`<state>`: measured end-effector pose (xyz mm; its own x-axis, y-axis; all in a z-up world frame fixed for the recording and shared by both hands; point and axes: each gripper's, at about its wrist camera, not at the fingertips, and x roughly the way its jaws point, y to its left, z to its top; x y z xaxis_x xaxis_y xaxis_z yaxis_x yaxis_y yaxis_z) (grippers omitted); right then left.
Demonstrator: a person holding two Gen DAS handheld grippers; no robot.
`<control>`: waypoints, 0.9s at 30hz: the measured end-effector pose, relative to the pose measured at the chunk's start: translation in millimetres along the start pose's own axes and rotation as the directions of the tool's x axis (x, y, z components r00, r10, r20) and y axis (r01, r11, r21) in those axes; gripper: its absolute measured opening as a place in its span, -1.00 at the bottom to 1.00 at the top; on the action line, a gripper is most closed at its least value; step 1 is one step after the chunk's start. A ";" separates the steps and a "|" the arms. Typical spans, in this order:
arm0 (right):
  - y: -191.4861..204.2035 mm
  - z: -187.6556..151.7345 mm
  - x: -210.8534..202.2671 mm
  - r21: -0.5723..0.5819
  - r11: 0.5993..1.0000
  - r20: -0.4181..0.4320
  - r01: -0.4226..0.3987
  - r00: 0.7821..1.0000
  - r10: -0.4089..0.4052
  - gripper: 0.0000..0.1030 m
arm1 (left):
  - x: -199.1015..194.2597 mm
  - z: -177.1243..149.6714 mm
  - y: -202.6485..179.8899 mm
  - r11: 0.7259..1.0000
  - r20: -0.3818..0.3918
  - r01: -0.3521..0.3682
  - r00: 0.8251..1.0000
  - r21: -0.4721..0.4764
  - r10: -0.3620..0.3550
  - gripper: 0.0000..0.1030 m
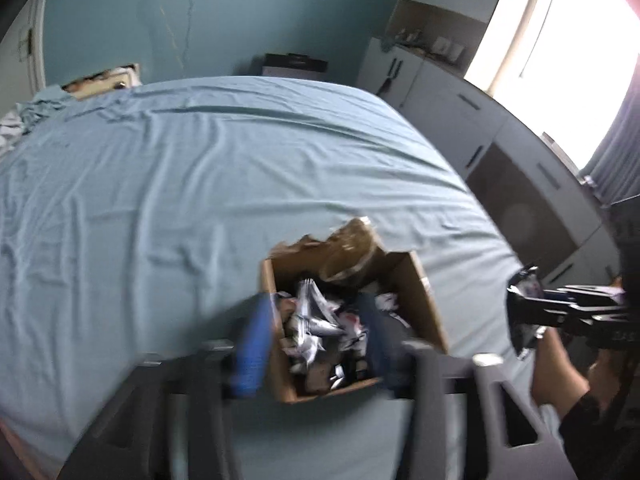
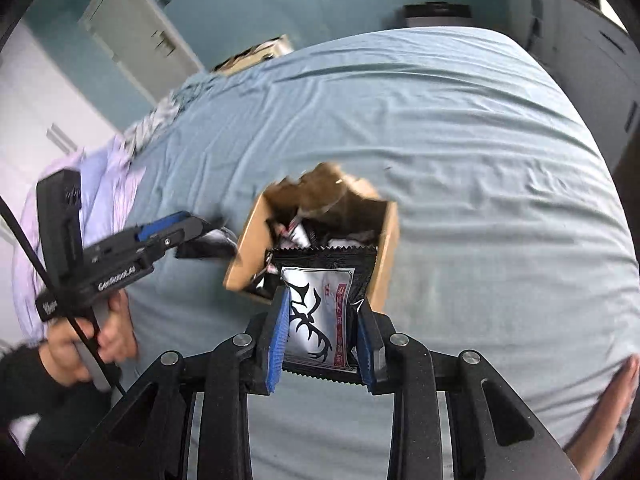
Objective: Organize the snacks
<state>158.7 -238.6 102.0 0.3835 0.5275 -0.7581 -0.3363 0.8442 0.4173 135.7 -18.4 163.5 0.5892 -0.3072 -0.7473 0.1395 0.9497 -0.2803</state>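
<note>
An open cardboard box (image 1: 416,280) (image 2: 386,248) full of black-and-silver snack packets (image 1: 316,320) sits on the blue-sheeted bed (image 1: 180,184). My right gripper (image 2: 322,312) is shut on a black-and-silver packet with an antler print (image 2: 316,312), held just in front of the box; it shows at the right of the left wrist view (image 1: 520,312). My left gripper (image 1: 316,320) is open, its blurred blue fingers (image 1: 252,348) straddling the box's left wall and interior. In the right wrist view it reaches toward the box from the left (image 2: 200,236).
The bed sheet (image 2: 460,140) stretches wide beyond the box. White cabinets (image 1: 460,112) and a bright window (image 1: 560,40) line the right. A crumpled quilt (image 2: 80,200) lies at the bed's left side. A small box (image 1: 104,80) sits at the far edge.
</note>
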 end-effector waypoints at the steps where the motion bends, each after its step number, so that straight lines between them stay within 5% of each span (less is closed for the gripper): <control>1: -1.4 -1.1 -0.1 0.018 1.000 0.007 -0.006 1.000 0.006 -0.45 | -0.6 -0.2 -0.1 1.000 0.010 -0.023 1.000 0.006 0.023 0.97; 4: 4.1 -3.8 -5.2 0.038 0.999 0.017 -0.018 1.000 0.017 -0.45 | -9.8 -7.7 4.2 0.989 0.081 -0.145 0.987 0.036 0.142 1.00; 12: 33.4 -0.4 33.5 0.045 0.999 -0.011 0.026 1.000 -0.026 -0.37 | -17.5 -35.4 35.9 0.954 0.034 -0.279 0.960 0.112 0.277 1.00; 16: 29.0 0.5 39.1 0.103 0.993 -0.043 0.051 0.998 -0.046 0.14 | -16.1 -51.9 54.3 0.953 -0.042 -0.295 0.954 0.068 0.298 1.00; 20: 25.8 4.2 45.1 0.092 0.989 -0.068 0.114 0.992 -0.108 0.19 | -12.8 -65.6 65.7 0.955 -0.088 -0.296 0.951 0.033 0.298 1.00; 27: 20.2 -11.8 37.4 0.024 0.975 -0.111 0.221 0.970 -0.217 0.19 | -14.8 -70.2 50.0 0.937 -0.066 -0.322 0.941 0.139 0.333 1.00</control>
<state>156.1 -202.9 76.1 0.3494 0.3181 -0.8813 -0.2228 0.9418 0.2516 78.1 29.3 118.2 0.5483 0.0234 -0.8360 0.0514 0.9968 0.0617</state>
